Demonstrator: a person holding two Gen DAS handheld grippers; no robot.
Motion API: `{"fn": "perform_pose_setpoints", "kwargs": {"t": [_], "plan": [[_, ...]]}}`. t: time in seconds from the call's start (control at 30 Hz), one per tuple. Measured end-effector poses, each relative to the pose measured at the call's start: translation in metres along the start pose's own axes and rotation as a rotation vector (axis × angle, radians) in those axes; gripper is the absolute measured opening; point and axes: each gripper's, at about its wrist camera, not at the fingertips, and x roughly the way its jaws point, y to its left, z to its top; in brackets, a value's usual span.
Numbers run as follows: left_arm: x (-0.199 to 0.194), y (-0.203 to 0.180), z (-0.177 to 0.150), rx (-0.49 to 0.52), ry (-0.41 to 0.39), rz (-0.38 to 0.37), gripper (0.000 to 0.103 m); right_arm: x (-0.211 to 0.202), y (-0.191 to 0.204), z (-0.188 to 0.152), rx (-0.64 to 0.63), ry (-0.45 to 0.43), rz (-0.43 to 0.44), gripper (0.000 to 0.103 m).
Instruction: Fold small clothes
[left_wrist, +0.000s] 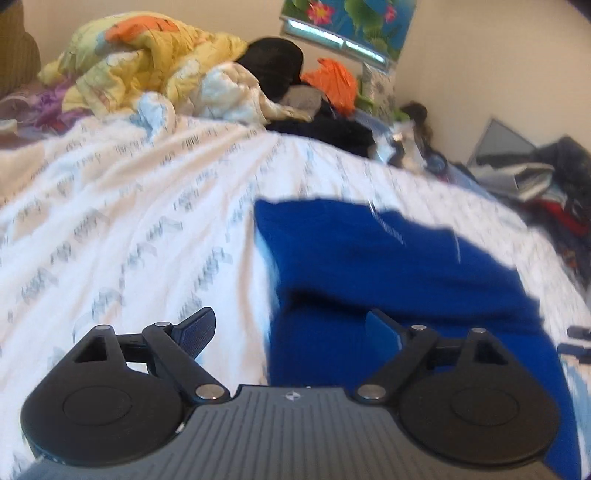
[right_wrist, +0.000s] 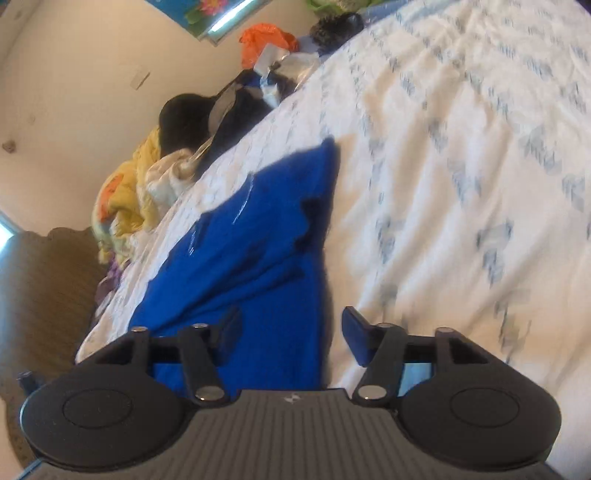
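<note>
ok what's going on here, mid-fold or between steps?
Between steps, it looks like. A person holds a two-finger gripper in each hand over a bed with a white patterned sheet. A bright blue cloth garment lies partly folded on it. The left gripper and the right gripper both stand open over the garment's near edge, with nothing pinched. A heap of other clothes and bedding sits at the far side.

Left gripper (left_wrist: 291, 332) and right gripper (right_wrist: 291, 336) both seem agape, angled downward.
</note>
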Motion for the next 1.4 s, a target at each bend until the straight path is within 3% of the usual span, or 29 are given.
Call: {"fn": "perform_pose_setpoints", "kwargs": {"t": [0.1,0.23,0.3,0.37,0.43,0.5,0.53,0.57,0.7,0.77,0.83,0.9,0.93,1.0,1.03,1.07,1.1,1.13,1.17,1.3,1.37,1.4], "plan": [[0.044,0.005,0.048,-0.040,0.008,0.002,0.088,0.029,0.005,0.043,-0.033,-0.032,-0.060,0.060],[0.123,-0.020,0.099,0.101,0.056,0.052,0.085,0.090,0.009,0.094,-0.075,-0.044,-0.202,0.060],[0.166,-0.033,0.109,0.166,0.148,0.081,0.085,0.112,0.012,0.109,-0.077,-0.046,-0.180,0.060],[0.199,-0.039,0.108,0.203,0.242,0.098,0.076,0.129,0.017,0.118,-0.101,-0.038,-0.157,0.059],[0.205,-0.047,0.103,0.259,0.211,0.097,0.070,0.139,0.027,0.116,-0.190,-0.031,-0.173,0.054],[0.203,-0.055,0.101,0.302,0.186,0.062,0.039,0.144,0.035,0.113,-0.276,-0.010,-0.185,0.036],[0.202,-0.059,0.100,0.323,0.175,0.055,0.012,0.145,0.036,0.111,-0.298,-0.001,-0.194,0.020],[0.200,-0.066,0.098,0.358,0.154,0.084,0.011,0.144,0.035,0.112,-0.298,0.003,-0.208,0.006],[0.190,-0.075,0.088,0.482,0.042,0.204,0.010,0.121,0.027,0.119,-0.256,-0.090,-0.164,0.005],[0.201,-0.063,0.086,0.443,0.085,0.243,0.010,0.120,0.012,0.119,-0.213,-0.102,-0.184,0.004],[0.200,-0.067,0.082,0.453,0.061,0.262,0.010,0.129,0.003,0.113,-0.213,-0.111,-0.197,0.003],[0.200,-0.074,0.081,0.481,0.067,0.286,0.011,0.129,0.001,0.112,-0.164,-0.126,-0.186,0.004],[0.197,-0.075,0.083,0.488,0.068,0.297,0.020,0.128,0.001,0.111,-0.148,-0.128,-0.185,0.005],[0.180,-0.074,0.084,0.478,0.061,0.301,0.052,0.121,0.007,0.108,-0.146,-0.117,-0.215,0.012],[0.162,-0.071,0.083,0.461,0.024,0.302,0.080,0.111,0.011,0.104,-0.146,-0.119,-0.240,0.022],[0.140,-0.066,0.078,0.431,-0.018,0.297,0.098,0.098,0.015,0.097,-0.151,-0.132,-0.249,0.034],[0.119,-0.061,0.072,0.393,-0.046,0.279,0.101,0.081,0.018,0.084,-0.159,-0.154,-0.229,0.042],[0.093,-0.054,0.062,0.340,-0.051,0.236,0.098,0.064,0.020,0.070,-0.162,-0.161,-0.197,0.060],[0.071,-0.048,0.050,0.287,-0.029,0.193,0.096,0.049,0.021,0.053,-0.163,-0.150,-0.163,0.069],[-0.001,-0.022,-0.017,0.049,0.100,0.023,0.089,0.003,0.017,-0.026,-0.100,-0.006,-0.074,0.068],[-0.017,-0.012,-0.049,-0.065,0.202,-0.074,0.088,-0.018,0.011,-0.062,-0.040,-0.003,0.018,0.068],[-0.028,-0.011,-0.060,-0.099,0.185,-0.125,0.091,-0.027,0.009,-0.075,0.006,0.013,0.071,0.068]]}}
